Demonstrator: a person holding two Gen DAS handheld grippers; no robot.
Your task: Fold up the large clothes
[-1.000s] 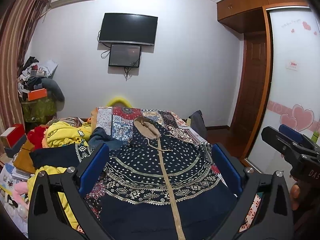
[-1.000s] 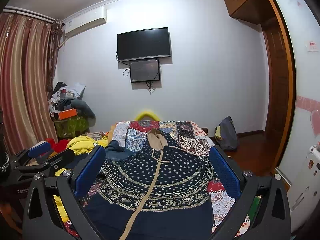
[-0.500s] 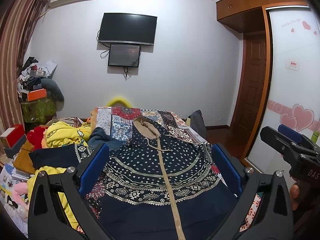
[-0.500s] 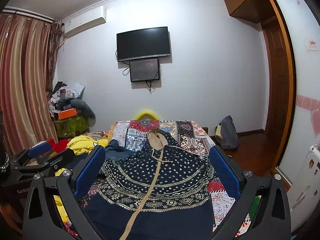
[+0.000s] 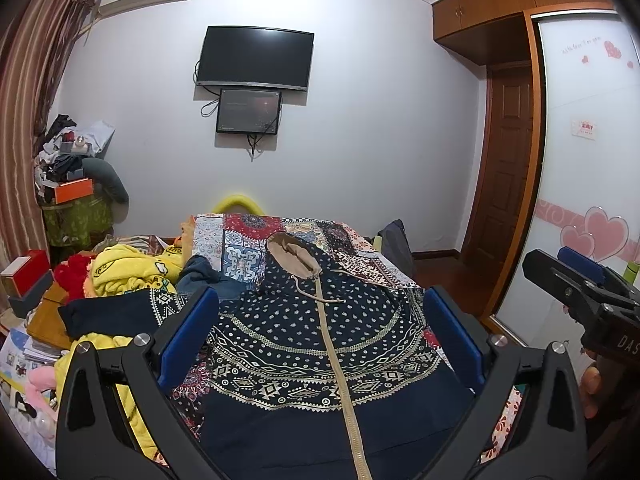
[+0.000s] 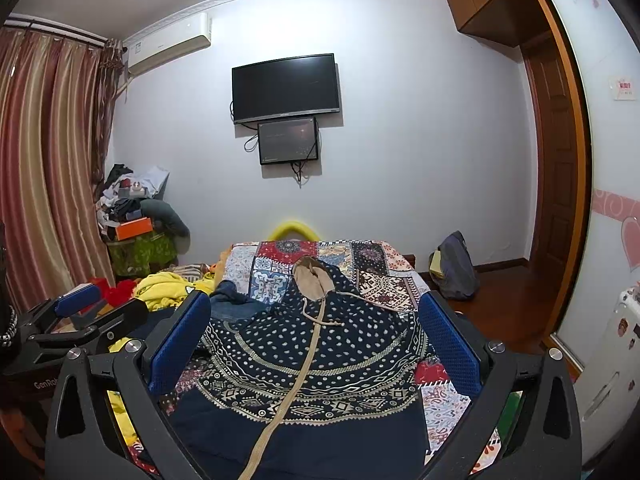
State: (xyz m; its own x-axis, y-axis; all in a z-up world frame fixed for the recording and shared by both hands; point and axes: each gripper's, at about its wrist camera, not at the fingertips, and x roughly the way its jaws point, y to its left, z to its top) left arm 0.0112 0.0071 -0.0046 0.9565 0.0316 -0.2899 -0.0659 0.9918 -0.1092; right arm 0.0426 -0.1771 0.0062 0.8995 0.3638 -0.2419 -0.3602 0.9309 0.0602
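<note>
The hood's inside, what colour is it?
Tan, on the navy patterned hoodie; the hood lining shows best in the right wrist view.

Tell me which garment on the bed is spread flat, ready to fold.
The navy patterned hoodie with the tan zipper, lying flat mid-bed. The yellow garment and the jeans sit bunched at the left.

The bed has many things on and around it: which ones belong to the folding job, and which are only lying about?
For the job:
- navy patterned hoodie, spread flat, zipper up
- left gripper, open
- right gripper, open

Lying about:
- yellow blanket
- denim garment
- patchwork bedcover
- grey backpack
- orange box
</note>
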